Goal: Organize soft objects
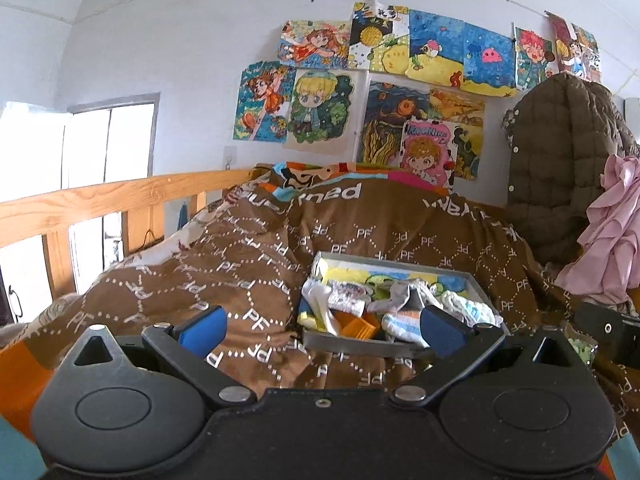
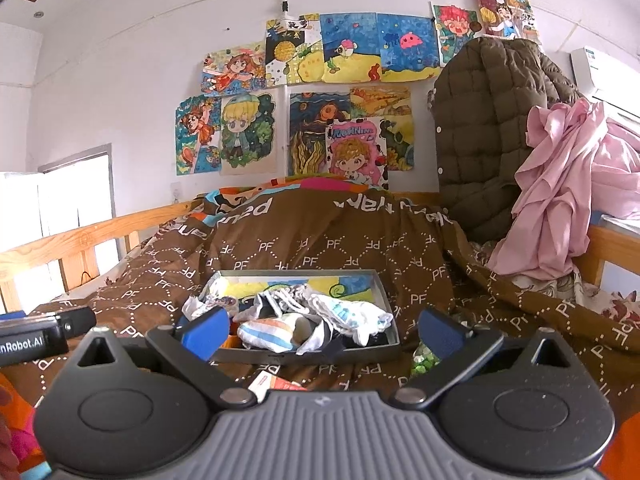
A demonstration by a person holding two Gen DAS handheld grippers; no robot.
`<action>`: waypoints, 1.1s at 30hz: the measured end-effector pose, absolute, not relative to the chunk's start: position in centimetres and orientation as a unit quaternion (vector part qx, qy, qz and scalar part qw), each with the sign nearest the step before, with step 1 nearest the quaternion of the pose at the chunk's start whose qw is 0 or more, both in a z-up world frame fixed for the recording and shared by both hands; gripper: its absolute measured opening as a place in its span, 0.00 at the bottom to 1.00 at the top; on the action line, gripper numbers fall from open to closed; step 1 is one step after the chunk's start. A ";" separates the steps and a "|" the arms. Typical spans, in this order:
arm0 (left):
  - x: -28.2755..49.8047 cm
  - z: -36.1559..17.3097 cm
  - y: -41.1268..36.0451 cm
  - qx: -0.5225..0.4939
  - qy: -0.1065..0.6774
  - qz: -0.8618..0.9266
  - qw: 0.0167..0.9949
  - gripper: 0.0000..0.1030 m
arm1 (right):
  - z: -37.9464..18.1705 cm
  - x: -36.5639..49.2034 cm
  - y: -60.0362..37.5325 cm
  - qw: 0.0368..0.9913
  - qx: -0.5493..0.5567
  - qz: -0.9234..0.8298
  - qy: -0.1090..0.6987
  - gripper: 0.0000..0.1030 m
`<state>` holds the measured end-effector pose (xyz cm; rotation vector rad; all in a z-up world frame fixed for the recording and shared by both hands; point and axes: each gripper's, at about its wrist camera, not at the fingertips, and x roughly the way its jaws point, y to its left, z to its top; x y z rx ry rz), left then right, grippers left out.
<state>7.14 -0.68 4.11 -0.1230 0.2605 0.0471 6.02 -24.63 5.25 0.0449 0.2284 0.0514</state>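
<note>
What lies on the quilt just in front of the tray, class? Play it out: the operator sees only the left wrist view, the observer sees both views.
Observer: In the right wrist view, a small red and white packet lies on the brown quilt, just in front of the grey tray.
Operator: Is there anything past the pink cloth?
Observer: Yes, a white air conditioner is mounted on the wall above the pink cloth.
Operator: And lower down on that side?
Observer: A wooden bed rail shows beside the pink cloth.
</note>
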 end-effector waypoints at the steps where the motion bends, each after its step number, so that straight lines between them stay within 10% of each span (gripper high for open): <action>1: 6.9 4.0 -0.7 -0.061 0.133 0.023 0.989 0.99 | 5.2 5.9 -24.6 0.993 0.023 0.024 0.116 1.00; 33: 3.9 1.5 -0.2 -0.051 0.194 0.077 0.977 0.99 | 2.8 3.4 -23.0 0.988 0.012 0.016 0.150 1.00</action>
